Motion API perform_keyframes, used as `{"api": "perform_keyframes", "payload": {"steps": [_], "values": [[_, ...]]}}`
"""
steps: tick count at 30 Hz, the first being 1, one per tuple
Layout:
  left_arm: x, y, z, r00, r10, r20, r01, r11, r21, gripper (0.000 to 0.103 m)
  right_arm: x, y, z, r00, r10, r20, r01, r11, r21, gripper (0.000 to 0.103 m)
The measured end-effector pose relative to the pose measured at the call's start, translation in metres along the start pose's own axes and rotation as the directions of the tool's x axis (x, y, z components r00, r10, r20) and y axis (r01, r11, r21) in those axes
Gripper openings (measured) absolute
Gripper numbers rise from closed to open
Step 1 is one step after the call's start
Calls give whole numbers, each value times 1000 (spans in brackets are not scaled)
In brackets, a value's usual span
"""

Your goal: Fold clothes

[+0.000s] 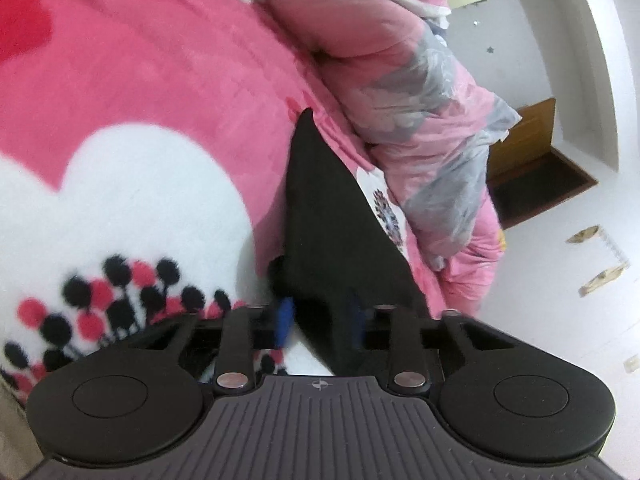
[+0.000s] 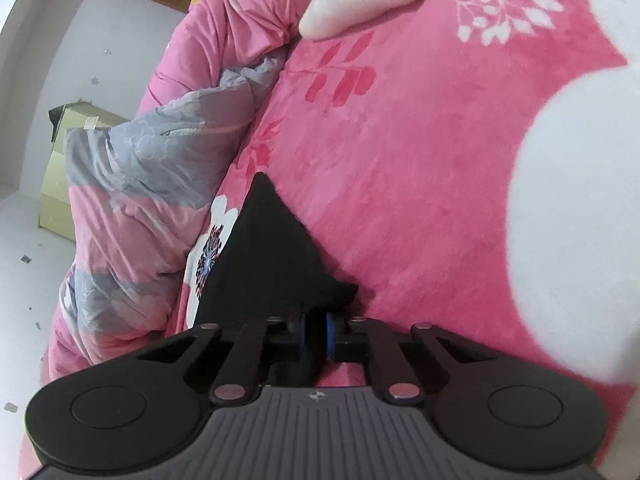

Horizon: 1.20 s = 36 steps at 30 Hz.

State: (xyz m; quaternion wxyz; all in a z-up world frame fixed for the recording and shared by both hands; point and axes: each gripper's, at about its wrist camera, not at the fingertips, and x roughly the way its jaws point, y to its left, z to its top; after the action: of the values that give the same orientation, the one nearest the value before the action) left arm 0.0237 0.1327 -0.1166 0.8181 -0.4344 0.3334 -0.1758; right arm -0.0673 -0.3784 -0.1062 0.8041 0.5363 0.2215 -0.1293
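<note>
One black garment (image 1: 328,216) lies on one pink blanket (image 1: 168,80), pinched by left gripper (image 1: 320,320) and right gripper (image 2: 318,330).

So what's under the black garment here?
The black garment lies on the pink fleece blanket, partly over a white printed flower. Whatever else sits beneath it is covered.
</note>
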Motion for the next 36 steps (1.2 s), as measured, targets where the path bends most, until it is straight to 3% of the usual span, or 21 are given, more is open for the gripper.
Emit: {"api": "perform_keyframes", "payload": {"steps": [3, 7, 10, 12, 16, 19, 22, 29, 34, 36], "values": [[7, -9, 25, 1000, -5, 11, 5, 999, -32, 1, 11, 18, 21, 999, 46, -21, -46, 998, 35, 5], [-1, -36, 86, 989, -111, 93, 121, 987, -110, 0, -2, 84, 52, 985, 171, 1, -171, 985, -24, 5], [-25, -66, 102, 978, -175, 110, 180, 983, -42, 0, -22, 135, 68, 964, 267, 20, -263, 959, -103, 5], [-43, -69, 96, 977, -193, 89, 196, 980, -18, 0, -44, 136, 58, 954, 301, 7, -297, 945, -134, 5], [-72, -39, 70, 988, -152, 34, 153, 987, -46, 0, -81, 84, 20, 968, 248, -47, -252, 960, -120, 5], [-78, -2, 37, 999, -29, -28, 28, 998, -49, 0, -90, 25, -13, 985, 146, -94, -152, 987, -56, 5], [-74, 29, 13, 996, 47, -78, -52, 997, -65, 0, -81, -25, -36, 988, 72, -137, -66, 997, 51, 5], [-84, 21, 5, 997, 45, -66, -47, 999, -25, 0, -99, -14, -37, 986, 135, -100, -134, 991, 13, 5], [-76, 39, -4, 986, 122, -110, -124, 992, -8, 1, -84, -32, -41, 989, 42, -141, -41, 999, 11, 5], [-75, 47, -5, 979, 150, -136, -153, 988, -8, 2, -87, -39, -42, 987, 47, -152, -42, 998, 40, 5]]}}
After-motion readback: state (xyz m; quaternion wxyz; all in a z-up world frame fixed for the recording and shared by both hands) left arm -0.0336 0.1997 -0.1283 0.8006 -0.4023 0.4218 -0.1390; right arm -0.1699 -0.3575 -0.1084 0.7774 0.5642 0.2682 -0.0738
